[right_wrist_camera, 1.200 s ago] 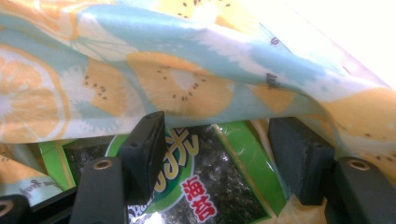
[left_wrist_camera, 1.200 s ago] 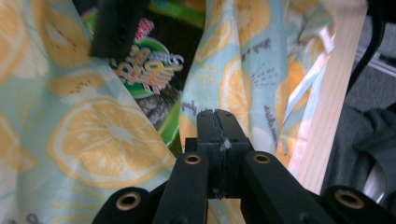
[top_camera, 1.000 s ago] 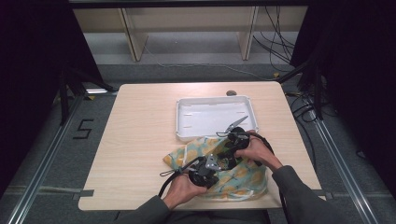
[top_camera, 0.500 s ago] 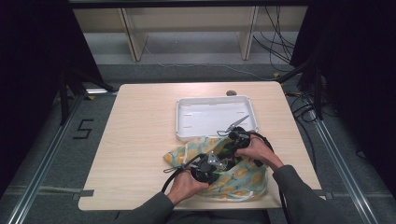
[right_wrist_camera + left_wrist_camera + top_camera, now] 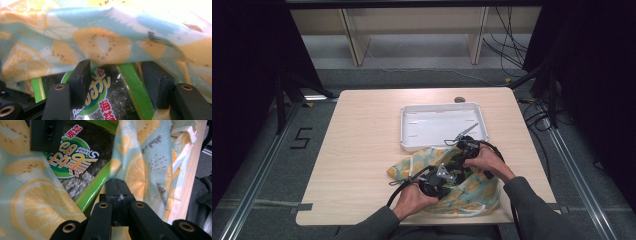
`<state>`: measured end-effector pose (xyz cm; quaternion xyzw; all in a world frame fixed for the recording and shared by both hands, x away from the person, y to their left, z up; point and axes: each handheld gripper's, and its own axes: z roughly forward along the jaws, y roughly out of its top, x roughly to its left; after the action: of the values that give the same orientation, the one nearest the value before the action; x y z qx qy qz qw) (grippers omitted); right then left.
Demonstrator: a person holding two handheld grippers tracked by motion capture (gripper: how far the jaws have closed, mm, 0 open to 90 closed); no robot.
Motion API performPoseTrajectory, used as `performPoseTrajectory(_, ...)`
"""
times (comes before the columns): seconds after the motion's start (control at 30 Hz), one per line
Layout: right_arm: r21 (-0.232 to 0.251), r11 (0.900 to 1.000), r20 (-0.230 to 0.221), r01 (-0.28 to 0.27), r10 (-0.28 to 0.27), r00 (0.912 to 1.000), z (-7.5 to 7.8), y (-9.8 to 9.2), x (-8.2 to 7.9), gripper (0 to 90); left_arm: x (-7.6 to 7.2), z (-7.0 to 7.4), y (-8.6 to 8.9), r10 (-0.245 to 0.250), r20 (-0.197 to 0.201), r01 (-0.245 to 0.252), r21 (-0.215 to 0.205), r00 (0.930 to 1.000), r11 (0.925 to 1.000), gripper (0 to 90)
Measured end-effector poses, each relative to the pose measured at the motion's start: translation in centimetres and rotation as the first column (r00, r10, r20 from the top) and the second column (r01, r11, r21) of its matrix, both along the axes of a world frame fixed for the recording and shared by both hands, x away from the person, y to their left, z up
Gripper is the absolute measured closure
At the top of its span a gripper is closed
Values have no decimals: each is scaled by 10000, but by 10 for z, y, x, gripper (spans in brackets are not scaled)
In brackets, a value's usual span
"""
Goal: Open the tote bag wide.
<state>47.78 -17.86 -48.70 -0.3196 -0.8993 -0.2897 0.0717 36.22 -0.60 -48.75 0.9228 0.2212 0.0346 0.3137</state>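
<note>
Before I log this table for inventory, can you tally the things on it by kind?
White tray: 1
Fruit-print cloth bag: 1
Green seaweed snack packet: 1
Small dark round thing at the table's far edge, too small to identify: 1
Handheld claws, left and right: 2
Total: 6

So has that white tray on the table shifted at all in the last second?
No. In the high view the white tray keeps the same spot against the table edges and the small dark disc behind it.
</note>
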Motion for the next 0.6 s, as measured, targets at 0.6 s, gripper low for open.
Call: performPoseTrajectory(0.6,343,9992,-454,216,-201,9988,3,-3,0,425,4,0,-1,191,-9,-191,-49,9998,9998,896)
